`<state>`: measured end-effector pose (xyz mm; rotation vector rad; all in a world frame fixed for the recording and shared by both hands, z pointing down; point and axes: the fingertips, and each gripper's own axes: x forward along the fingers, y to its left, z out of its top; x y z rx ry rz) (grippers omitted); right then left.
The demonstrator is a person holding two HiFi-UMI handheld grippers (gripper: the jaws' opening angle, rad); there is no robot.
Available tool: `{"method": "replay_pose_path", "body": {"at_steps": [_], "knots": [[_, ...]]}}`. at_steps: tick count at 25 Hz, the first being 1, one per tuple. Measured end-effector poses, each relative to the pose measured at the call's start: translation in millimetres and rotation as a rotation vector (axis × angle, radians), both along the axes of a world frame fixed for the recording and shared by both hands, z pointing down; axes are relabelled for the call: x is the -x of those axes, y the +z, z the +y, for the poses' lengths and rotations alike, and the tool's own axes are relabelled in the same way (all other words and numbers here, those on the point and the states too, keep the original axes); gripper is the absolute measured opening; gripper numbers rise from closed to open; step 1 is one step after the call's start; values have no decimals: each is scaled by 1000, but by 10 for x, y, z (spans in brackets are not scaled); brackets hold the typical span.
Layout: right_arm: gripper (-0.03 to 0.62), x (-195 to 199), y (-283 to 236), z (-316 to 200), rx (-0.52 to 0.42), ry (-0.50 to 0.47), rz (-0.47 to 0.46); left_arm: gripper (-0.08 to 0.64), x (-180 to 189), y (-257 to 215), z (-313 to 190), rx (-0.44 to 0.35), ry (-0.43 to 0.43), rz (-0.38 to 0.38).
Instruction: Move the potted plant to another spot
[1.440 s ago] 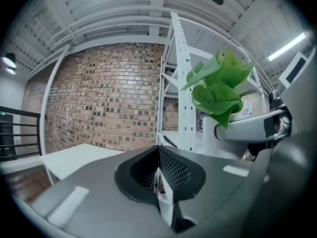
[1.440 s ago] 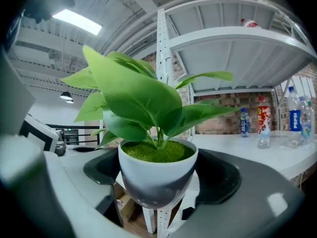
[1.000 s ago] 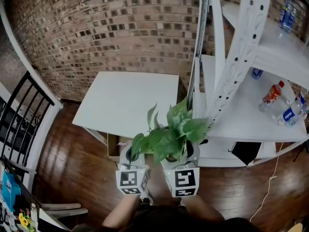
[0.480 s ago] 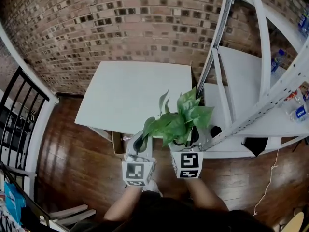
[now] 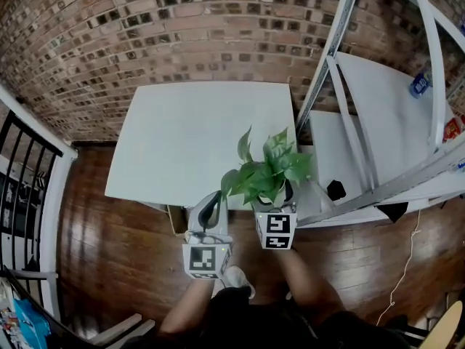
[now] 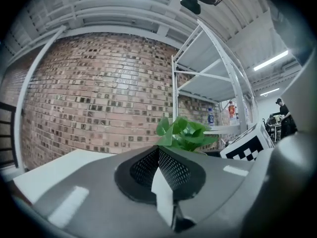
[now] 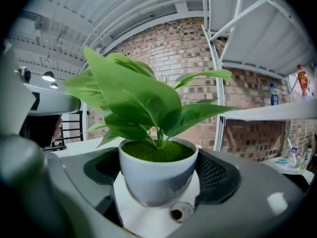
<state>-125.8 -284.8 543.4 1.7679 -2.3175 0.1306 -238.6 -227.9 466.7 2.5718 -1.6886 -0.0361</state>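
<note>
The white counter [image 5: 182, 137] against the brick wall [image 5: 145, 27] looks like my landing spot. The metal rack [image 5: 341, 86] stands just to its right and could catch the leaves. I judge this the carry step: the potted plant [image 5: 267, 174] is up off any surface, near the counter's front right corner. My right gripper [image 7: 158, 180] is spread wide and clamped on the white pot, and the left gripper [image 5: 211, 211] is closed and empty. Next I should reach further over the top and lower the pot level.
</note>
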Motion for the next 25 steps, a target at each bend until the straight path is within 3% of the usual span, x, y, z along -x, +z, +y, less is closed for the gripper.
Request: {"method": "replay_pose_path", "body": {"at_steps": [7, 13, 25], "knots": [[463, 129, 624, -318, 65, 15, 43, 15, 142, 233, -232, -7, -25, 20], [463, 194, 1042, -351, 151, 31, 55, 14, 309, 575, -322, 33, -48, -28], [468, 202, 1152, -317, 138, 30, 26, 15, 312, 1074, -408, 136, -40, -47]]}}
